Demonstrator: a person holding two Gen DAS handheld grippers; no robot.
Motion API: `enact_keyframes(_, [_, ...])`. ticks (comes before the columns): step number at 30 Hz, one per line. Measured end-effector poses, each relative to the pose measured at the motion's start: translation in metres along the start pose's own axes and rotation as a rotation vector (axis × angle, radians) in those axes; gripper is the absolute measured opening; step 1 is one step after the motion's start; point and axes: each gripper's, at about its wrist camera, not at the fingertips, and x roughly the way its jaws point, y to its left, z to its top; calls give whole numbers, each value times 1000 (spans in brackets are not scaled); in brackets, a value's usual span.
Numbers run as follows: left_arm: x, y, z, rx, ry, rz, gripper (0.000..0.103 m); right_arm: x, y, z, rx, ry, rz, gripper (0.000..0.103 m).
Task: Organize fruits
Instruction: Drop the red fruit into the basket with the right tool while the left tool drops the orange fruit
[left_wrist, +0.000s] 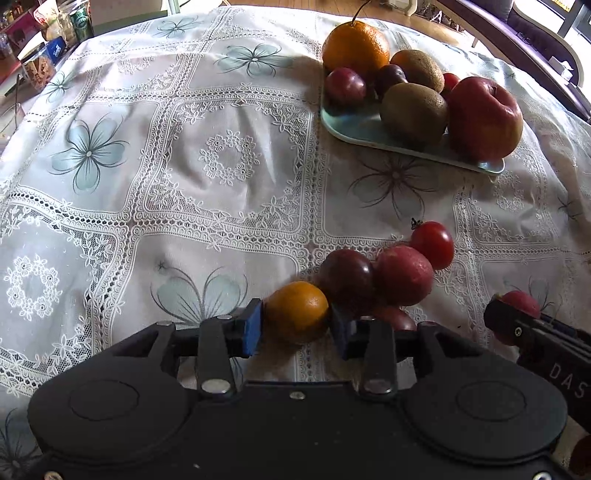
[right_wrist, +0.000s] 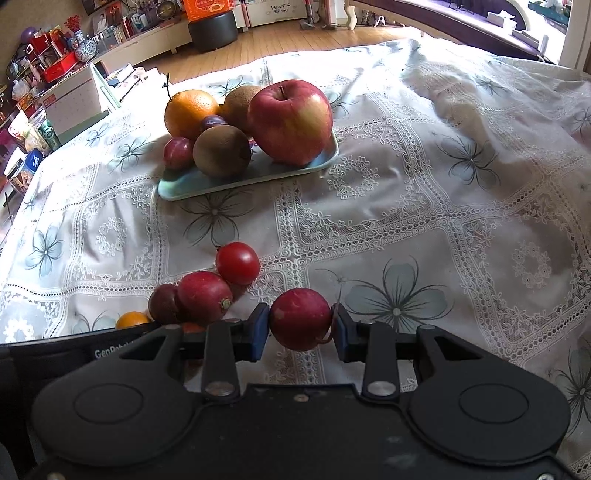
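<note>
Left claw (left_wrist: 297, 326) straddles small orange fruit (left_wrist: 297, 312) on the tabletop (left_wrist: 221, 166); pads at its sides, can't tell if gripped. Right claw (right_wrist: 300, 326) pinches a red round fruit (right_wrist: 300, 318). Tray (right_wrist: 192, 186) lies ahead, left of right claw, w/ apple (right_wrist: 290, 120) aboard. Only right view shows the left-claw housing beside the loose pile.

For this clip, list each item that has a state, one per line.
left gripper: fingers closed on the small orange, on the cloth
right gripper: fingers closed on a red radish
tray: loaded with apple, large orange, two kiwis, plums
cherry tomato: loose on the tablecloth, beside a second radish
</note>
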Motion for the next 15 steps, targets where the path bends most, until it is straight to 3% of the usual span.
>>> enact_keyframes(5, [1,-2,1,10,-1,3,46,0,-2,0,8,1,6,37])
enact_keyframes(9, [-13,6,-1,-31,-33,-35,46,-7,-4,1,26,-6,16,37])
enact_keyframes(15, [-61,6,-12,-59,-103,-7,46,-52,-14,2,85,-6,129,37])
